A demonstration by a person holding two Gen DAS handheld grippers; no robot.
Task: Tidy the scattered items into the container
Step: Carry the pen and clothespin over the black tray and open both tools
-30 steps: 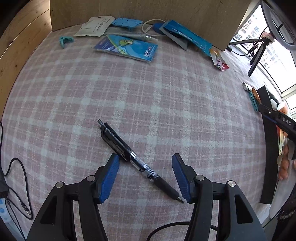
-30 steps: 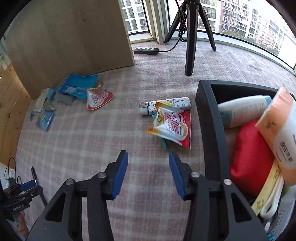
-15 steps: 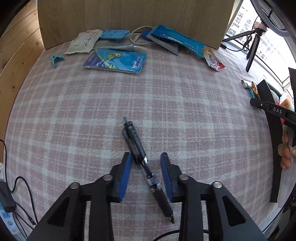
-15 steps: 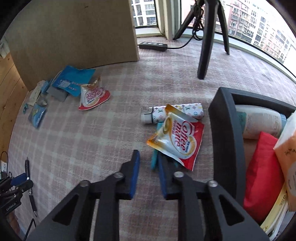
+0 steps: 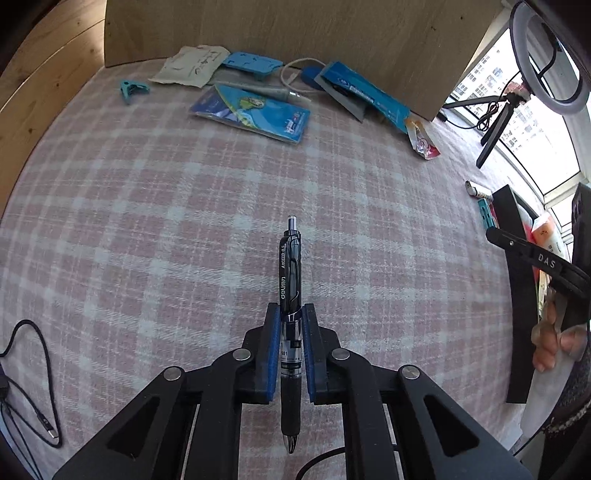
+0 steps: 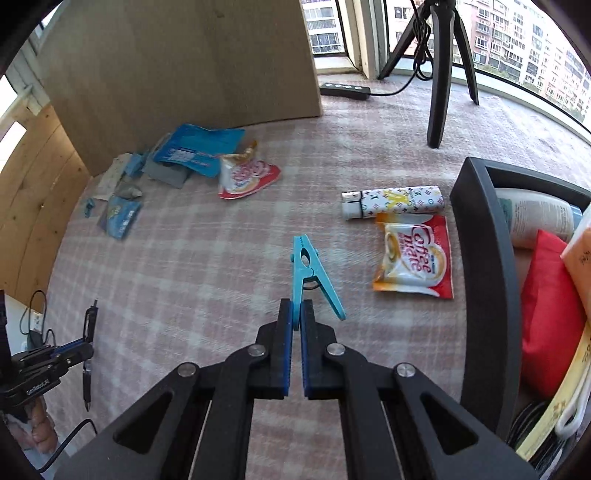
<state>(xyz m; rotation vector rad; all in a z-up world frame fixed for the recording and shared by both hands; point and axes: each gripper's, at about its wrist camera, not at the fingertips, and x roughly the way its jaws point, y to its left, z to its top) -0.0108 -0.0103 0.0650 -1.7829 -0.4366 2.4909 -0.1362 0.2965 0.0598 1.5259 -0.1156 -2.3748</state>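
— Holding two things at once, is that right? Where is the pen [image 5: 290, 295] now?

— Yes. The pen sits between the blue pads of the left gripper [image 5: 290, 314], near the middle of the checked cloth [image 5: 147, 206], and it points away from the camera. The jaws have just been closing and they now press on its barrel. The right gripper [image 6: 296, 314] did the same: its jaws have just been closing, and they pinch one leg of the turquoise clothespin [image 6: 306, 273], close to the right side of the cloth.

— So which step is in hand?

— I judge it is the end of the grasp for both hands. The carry to the container [image 6: 480, 258] is not yet done. The black box stands at the right edge of the cloth and it already holds a bottle [image 6: 532, 218] and a red pouch [image 6: 550, 314].

— What does the next move call for?

— Lift both hands, I think, and go to the right over the black wall. The clothespin has the short way. The pen must cross most of the cloth, and it should pass above the coffee creamer sachet [image 6: 413, 258] and the lighter [image 6: 395, 201], which lie just beside the container.

— And after that?

— Several items wait along the far edge, by the wooden board [image 5: 295, 33].
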